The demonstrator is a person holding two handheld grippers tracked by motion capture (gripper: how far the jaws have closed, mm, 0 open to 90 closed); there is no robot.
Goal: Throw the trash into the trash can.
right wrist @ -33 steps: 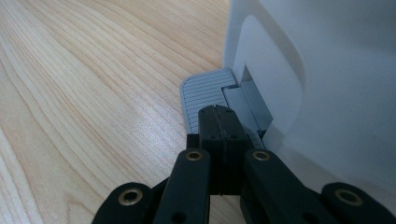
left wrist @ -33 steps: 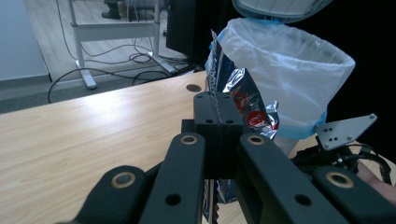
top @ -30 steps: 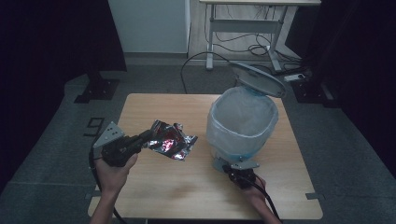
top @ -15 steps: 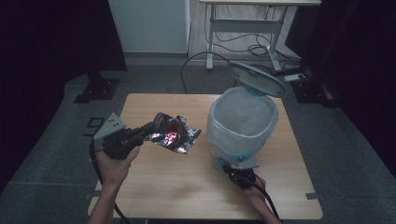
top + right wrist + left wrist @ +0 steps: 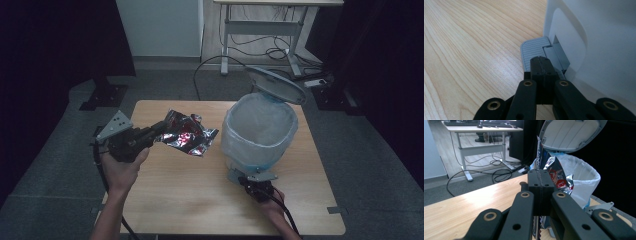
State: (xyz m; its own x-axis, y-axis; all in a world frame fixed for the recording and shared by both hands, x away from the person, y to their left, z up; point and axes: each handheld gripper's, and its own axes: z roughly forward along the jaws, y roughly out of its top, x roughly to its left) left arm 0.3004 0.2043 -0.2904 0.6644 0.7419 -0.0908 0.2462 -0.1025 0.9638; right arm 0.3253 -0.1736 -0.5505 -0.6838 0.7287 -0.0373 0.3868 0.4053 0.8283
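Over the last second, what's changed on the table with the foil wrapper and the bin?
The left gripper, shut on the crumpled foil wrapper, has lifted it up and nearer to the pedal bin. Nothing was taken hold of or let go. The right gripper has kept pressing its shut jaws on the bin's pedal, the lid stays raised, and the bin stands where it was on the table.
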